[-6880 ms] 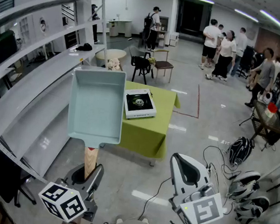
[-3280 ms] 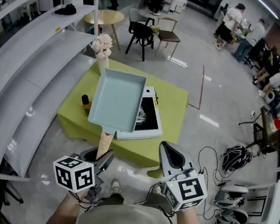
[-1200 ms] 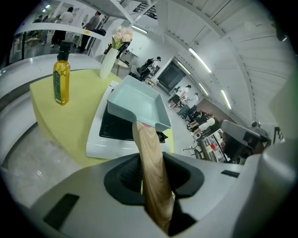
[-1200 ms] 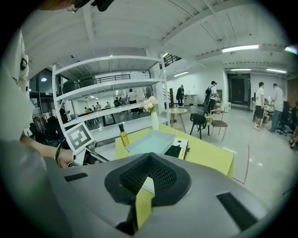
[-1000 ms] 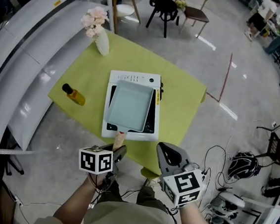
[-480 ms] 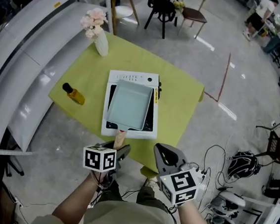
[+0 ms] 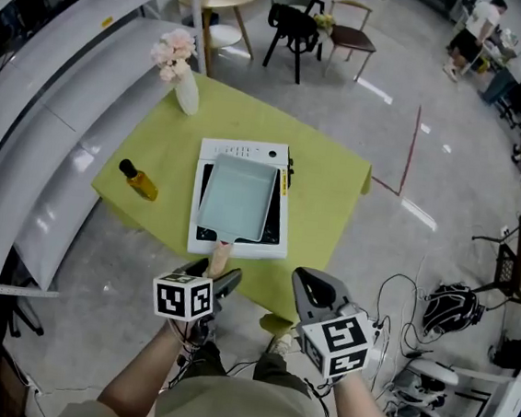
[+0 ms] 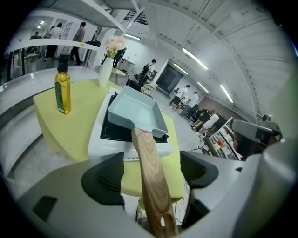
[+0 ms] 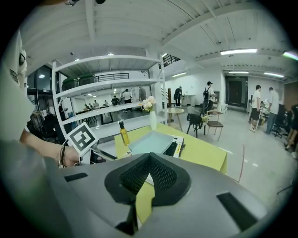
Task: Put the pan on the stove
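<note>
The pale blue pan is seen set on the white stove atop a green-clothed table. Its wooden handle is flanked by the left gripper's jaws, which have just been opened wide (pads clear of the wood). The right gripper's jaws are pressed together, empty.

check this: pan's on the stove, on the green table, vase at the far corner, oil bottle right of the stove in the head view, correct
Not quite. The head view shows the bottle left of the stove, not right. The rest holds: pan on the stove, green table, vase at the far corner.
</note>
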Demonstrator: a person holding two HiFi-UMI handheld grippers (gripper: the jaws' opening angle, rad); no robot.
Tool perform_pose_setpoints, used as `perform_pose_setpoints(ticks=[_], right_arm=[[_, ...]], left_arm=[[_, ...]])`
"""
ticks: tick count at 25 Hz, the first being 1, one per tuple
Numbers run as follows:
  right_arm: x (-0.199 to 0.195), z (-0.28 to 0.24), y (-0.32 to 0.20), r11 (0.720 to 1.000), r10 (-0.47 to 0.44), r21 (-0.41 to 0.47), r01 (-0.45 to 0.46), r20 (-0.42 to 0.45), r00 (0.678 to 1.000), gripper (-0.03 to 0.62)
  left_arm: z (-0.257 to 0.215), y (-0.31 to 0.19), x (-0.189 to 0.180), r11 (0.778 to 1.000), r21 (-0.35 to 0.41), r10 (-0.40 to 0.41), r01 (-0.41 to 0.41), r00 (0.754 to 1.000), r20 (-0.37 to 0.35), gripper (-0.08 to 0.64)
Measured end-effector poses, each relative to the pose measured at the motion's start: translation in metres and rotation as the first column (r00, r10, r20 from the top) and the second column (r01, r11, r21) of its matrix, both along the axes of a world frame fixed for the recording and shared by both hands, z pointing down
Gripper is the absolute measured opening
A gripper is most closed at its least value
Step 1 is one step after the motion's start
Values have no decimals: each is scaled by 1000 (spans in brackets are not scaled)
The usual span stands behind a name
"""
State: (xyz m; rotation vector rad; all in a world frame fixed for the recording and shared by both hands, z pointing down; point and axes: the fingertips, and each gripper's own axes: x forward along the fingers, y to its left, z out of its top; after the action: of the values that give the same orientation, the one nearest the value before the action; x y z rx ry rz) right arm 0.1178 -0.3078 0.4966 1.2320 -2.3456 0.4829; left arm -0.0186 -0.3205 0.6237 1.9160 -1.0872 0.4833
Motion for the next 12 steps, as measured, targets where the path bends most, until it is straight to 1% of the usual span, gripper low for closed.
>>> perform_pose_setpoints(ticks=[3, 7, 10, 12], right_arm=[[0, -3, 4, 1000, 1, 8, -1, -4, 1000, 6], [-3, -9, 9, 1000, -3, 23, 3, -7, 1000, 6], [-5, -17, 10, 999, 1, 40, -1, -3, 1000, 6], [-6, -23, 10, 998, 4, 55, -4, 2, 1000, 6]], left_arm=[[-11, -7, -9, 998, 52, -27, 26, 999, 24, 392], [-28, -10, -22, 991, 132, -31, 19, 995, 90, 401], [-47, -12, -32, 978, 207, -35, 2, 988, 152, 407], [-64, -14, -38, 965, 264, -42, -9, 982, 186, 405]])
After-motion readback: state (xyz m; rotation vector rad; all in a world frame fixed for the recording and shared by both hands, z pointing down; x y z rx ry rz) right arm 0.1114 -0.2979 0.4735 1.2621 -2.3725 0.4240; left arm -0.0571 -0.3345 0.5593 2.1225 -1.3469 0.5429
